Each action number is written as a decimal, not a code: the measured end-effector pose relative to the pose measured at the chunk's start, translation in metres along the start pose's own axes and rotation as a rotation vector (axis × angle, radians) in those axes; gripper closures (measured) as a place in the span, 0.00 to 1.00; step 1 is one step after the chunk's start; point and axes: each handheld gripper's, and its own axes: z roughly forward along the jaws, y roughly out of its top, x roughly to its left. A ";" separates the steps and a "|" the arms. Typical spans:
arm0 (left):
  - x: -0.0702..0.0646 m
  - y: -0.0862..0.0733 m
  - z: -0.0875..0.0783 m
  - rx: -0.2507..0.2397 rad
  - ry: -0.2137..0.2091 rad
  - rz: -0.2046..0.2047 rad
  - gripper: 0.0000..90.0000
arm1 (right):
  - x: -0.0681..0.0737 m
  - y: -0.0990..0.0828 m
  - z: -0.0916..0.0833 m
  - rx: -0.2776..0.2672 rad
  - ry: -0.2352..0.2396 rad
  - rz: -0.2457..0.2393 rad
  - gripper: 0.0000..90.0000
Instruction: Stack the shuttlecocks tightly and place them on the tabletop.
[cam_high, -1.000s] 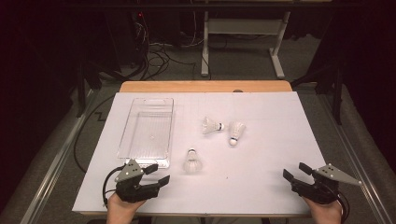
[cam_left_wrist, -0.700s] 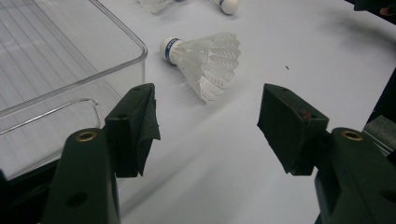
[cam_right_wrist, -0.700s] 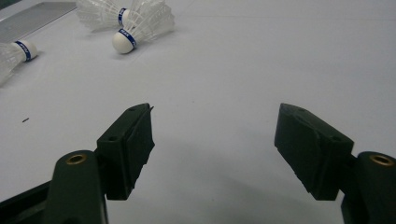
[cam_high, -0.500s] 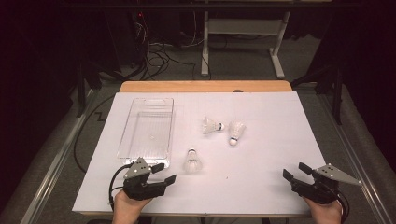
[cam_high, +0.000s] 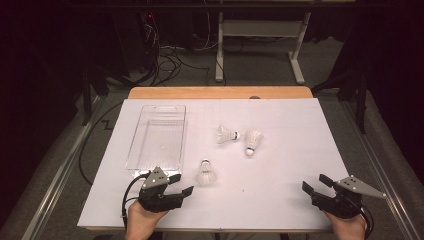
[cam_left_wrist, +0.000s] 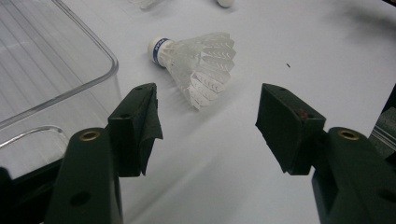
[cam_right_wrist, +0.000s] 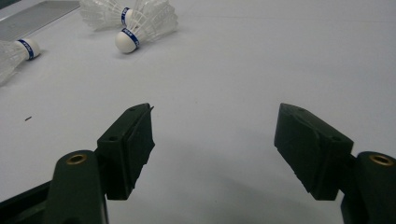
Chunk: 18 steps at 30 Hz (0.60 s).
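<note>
Three white shuttlecocks lie on the white table. The nearest shuttlecock (cam_high: 205, 172) (cam_left_wrist: 201, 65) lies on its side just ahead of my left gripper (cam_high: 184, 183) (cam_left_wrist: 208, 116), which is open with nothing between its jaws. Two more shuttlecocks (cam_high: 227, 135) (cam_high: 253, 141) lie together mid-table; in the right gripper view they sit at top left (cam_right_wrist: 100, 11) (cam_right_wrist: 140, 25). My right gripper (cam_high: 314, 182) (cam_right_wrist: 212, 135) rests open at the front right over bare table. A clear plastic tray (cam_high: 131, 162) (cam_left_wrist: 93, 79) stands left of the nearest shuttlecock, with nothing inside.
The white table top ends in a wooden strip (cam_high: 220, 93) at the far edge. Beyond it are cables (cam_high: 170, 57) on the floor and a white table frame (cam_high: 260, 35). Dark floor lies on both sides of the table.
My left gripper has edged a little to the right and forward, closer to the nearest shuttlecock. The right gripper has stayed still.
</note>
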 end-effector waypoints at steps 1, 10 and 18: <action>0.000 0.001 0.001 0.005 -0.001 -0.001 0.44 | 0.000 0.000 0.000 0.000 0.000 0.000 0.32; -0.002 0.012 0.009 0.035 -0.003 -0.016 0.45 | 0.000 0.000 0.000 0.001 0.002 -0.001 0.32; -0.004 0.025 0.021 0.080 0.002 -0.003 0.48 | 0.000 0.000 0.000 0.000 0.003 -0.001 0.32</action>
